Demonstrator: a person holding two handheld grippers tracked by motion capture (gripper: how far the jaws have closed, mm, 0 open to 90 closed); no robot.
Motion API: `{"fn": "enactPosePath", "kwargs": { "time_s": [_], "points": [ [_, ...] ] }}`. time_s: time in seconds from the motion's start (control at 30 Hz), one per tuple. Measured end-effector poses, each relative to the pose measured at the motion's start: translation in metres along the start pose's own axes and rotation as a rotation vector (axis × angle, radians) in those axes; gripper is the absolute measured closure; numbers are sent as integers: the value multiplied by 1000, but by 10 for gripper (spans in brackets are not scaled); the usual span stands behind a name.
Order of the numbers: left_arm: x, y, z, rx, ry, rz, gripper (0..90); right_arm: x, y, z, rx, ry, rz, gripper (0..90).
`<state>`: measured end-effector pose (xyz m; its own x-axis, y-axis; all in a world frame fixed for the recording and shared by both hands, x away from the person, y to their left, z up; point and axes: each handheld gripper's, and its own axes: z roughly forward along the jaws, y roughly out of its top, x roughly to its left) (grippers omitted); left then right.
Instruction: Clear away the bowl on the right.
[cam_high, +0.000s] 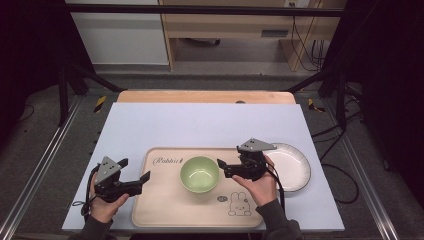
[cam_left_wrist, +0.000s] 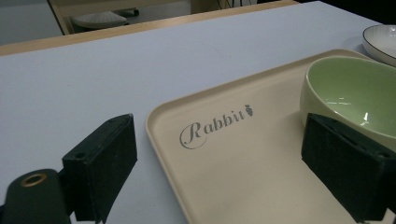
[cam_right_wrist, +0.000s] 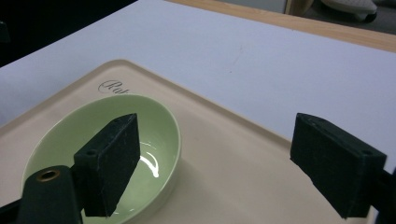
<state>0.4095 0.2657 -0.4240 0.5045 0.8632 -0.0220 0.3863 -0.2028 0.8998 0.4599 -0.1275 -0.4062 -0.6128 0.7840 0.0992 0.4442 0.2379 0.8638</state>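
A pale green bowl (cam_high: 199, 173) (cam_left_wrist: 350, 91) (cam_right_wrist: 154, 121) stands empty in the middle of a beige tray (cam_high: 165, 200) (cam_left_wrist: 243, 163) (cam_right_wrist: 224, 158) printed "Rabbit". My right gripper (cam_high: 222, 169) (cam_right_wrist: 233, 158) hovers just right of the bowl, pointing left at it. Its jaws stand wide apart with nothing gripped; in the right gripper view one jaw overlaps the bowl's near rim. My left gripper (cam_high: 135, 170) (cam_left_wrist: 233, 158) is open at the tray's left edge, aimed across the tray toward the bowl, with one jaw outside the rim and one over the tray.
A white plate (cam_high: 295, 165) (cam_left_wrist: 380, 39) lies on the light blue table cover (cam_high: 200, 125) just right of the tray, behind my right hand. A rabbit drawing (cam_high: 239, 205) marks the tray's near right corner. A wooden strip (cam_high: 205, 96) runs along the far edge.
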Motion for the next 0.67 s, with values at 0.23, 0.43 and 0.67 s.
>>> {"fn": "enactPosePath", "kwargs": {
  "time_s": [0.23, 0.43, 0.67],
  "points": [
    [2, -1, 0, 0, 4, -6, 103, -6, -8, -15, -43, -32, -2, 156],
    [3, -2, 0, 4, 7, -5, 106, -14, -17, -28, -75, -63, 1, 155],
    [4, -3, 0, -1, 11, -13, 105, -21, -28, -41, -99, -78, -4, 151]
  ]
}}
